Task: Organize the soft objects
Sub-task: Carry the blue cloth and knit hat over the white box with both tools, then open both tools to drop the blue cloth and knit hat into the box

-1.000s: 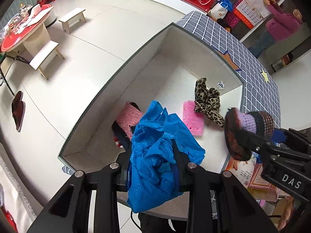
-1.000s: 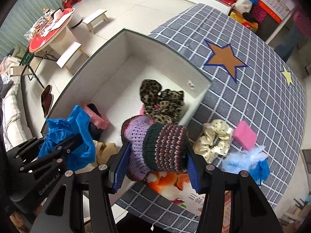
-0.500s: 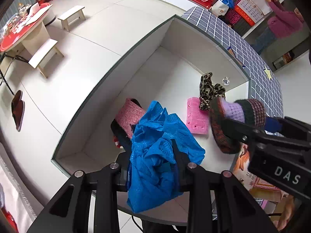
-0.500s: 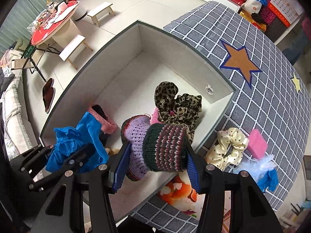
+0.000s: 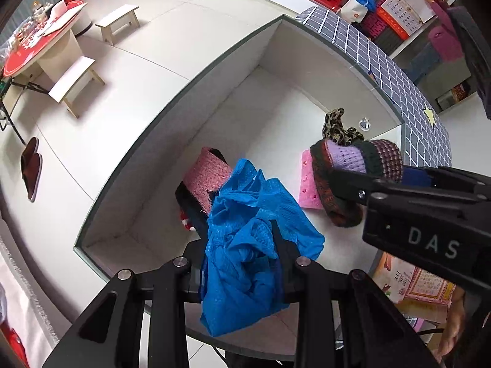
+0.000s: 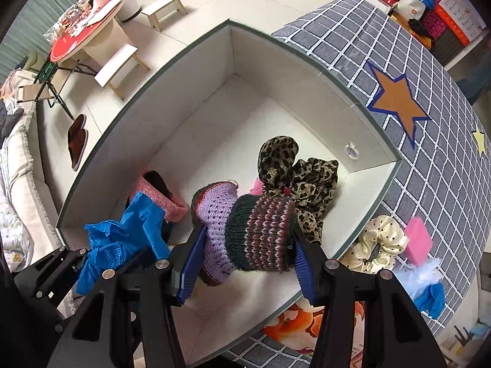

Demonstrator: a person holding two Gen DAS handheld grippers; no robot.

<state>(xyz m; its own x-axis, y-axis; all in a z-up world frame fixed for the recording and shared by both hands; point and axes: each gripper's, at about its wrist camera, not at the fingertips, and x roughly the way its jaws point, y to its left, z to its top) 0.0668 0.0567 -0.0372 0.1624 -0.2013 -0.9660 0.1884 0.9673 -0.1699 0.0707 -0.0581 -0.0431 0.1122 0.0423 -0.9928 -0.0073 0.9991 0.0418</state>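
1. Box (image 6: 310, 61): white, rigid, smooth-walled and open-topped, it stands against the grid-patterned tablecloth (image 6: 429, 70). Over the last second the right-wrist view has shifted from the cloth to the box interior.
2. Right gripper (image 6: 245, 257): clamped on a knitted hat (image 6: 254, 233), ribbed and striped in purple, green and red. It has moved in over the box floor; release appears to be next.
3. Left gripper (image 5: 242, 263): narrowly closed on crumpled blue mesh fabric (image 5: 245, 245), position unchanged above the box.
4. Already inside: leopard-print scrunchie (image 6: 294, 171), pink knitted piece (image 6: 159, 196), pink sponge (image 5: 307, 184).
5. Still outside: cream scrunchie (image 6: 377, 245).
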